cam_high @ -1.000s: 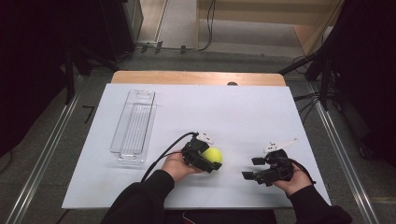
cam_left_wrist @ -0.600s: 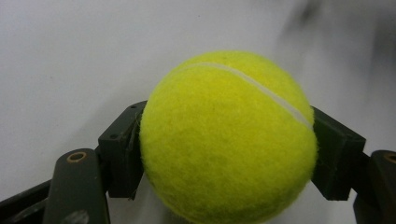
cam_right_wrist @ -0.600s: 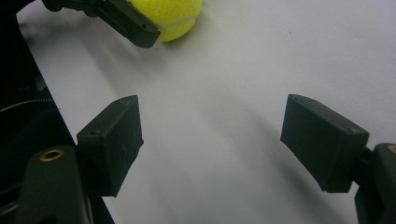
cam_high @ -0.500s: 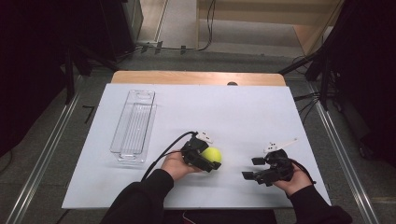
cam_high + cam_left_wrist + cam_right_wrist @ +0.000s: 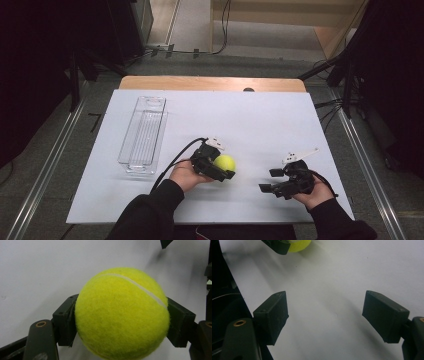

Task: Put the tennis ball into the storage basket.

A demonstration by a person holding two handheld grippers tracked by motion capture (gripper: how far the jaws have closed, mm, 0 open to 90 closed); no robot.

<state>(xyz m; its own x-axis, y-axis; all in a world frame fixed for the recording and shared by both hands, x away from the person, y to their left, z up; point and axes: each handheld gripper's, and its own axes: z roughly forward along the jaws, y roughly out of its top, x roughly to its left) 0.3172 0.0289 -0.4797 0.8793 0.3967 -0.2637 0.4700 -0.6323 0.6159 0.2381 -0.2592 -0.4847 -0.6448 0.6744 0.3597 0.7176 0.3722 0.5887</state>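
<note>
The left tongs (image 5: 223, 169) pinch the tennis ball (image 5: 225, 162) right of the clear tray (image 5: 142, 132); the right tongs (image 5: 272, 180) are spread. The round, fuzzy ball could squirt free if squeezed off-center.

A yellow-green tennis ball (image 5: 122, 315) with a white curved seam sits between the two black jaws of the left hand-held gripper (image 5: 122, 325), whose pads press against its left and right sides. Behind it lies the pale counter (image 5: 45, 270). A dark part of another gripper (image 5: 166, 243) shows at the far top edge.
</note>
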